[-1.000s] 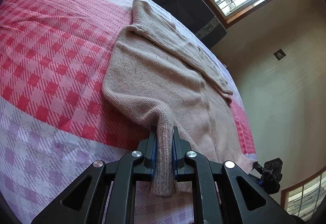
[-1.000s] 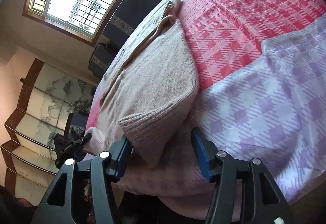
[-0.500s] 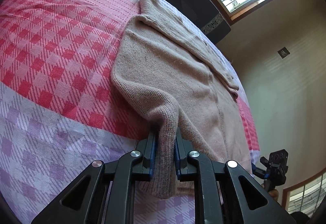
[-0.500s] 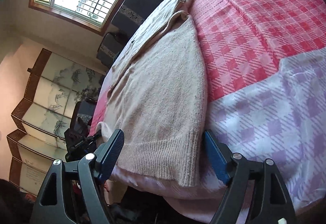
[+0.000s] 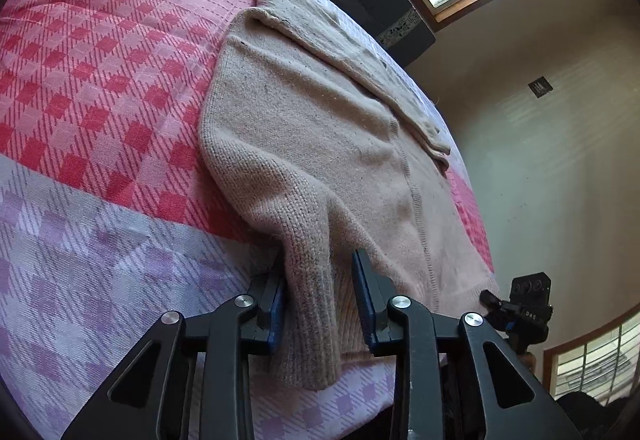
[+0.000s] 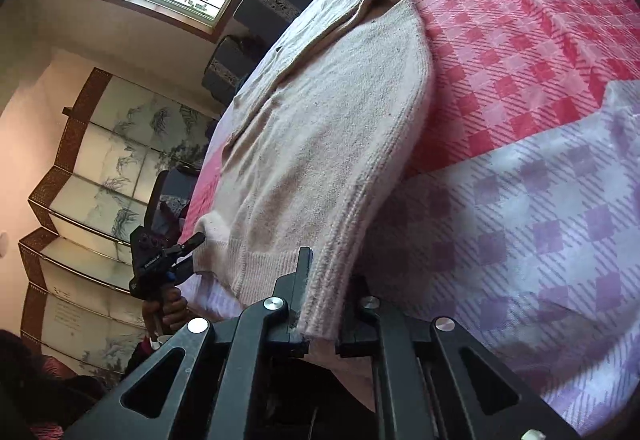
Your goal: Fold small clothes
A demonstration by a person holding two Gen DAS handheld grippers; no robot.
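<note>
A beige knitted sweater (image 5: 320, 127) lies flat on the checked bed cover (image 5: 100, 79), one sleeve folded across its far end. In the left wrist view my left gripper (image 5: 320, 280) has the ribbed hem corner between its jaws. The jaws are closing, and the fabric leans on one pad with a gap to the other. In the right wrist view my right gripper (image 6: 324, 292) is shut on the other hem corner of the sweater (image 6: 320, 139). Each gripper also shows in the other's view: the left gripper (image 6: 188, 252) and the right gripper (image 5: 490, 298), both at the hem.
The pink, red and lilac bed cover (image 6: 540, 79) spreads wide around the sweater. The bed's near edge runs just under both grippers. A painted folding screen (image 6: 100, 159) stands beyond the bed. A hand (image 6: 168, 310) holds the left gripper's handle.
My right gripper, open around the hem before, has shut on its corner. My left gripper's jaws, pinched on the hem earlier, now stand a little apart.
</note>
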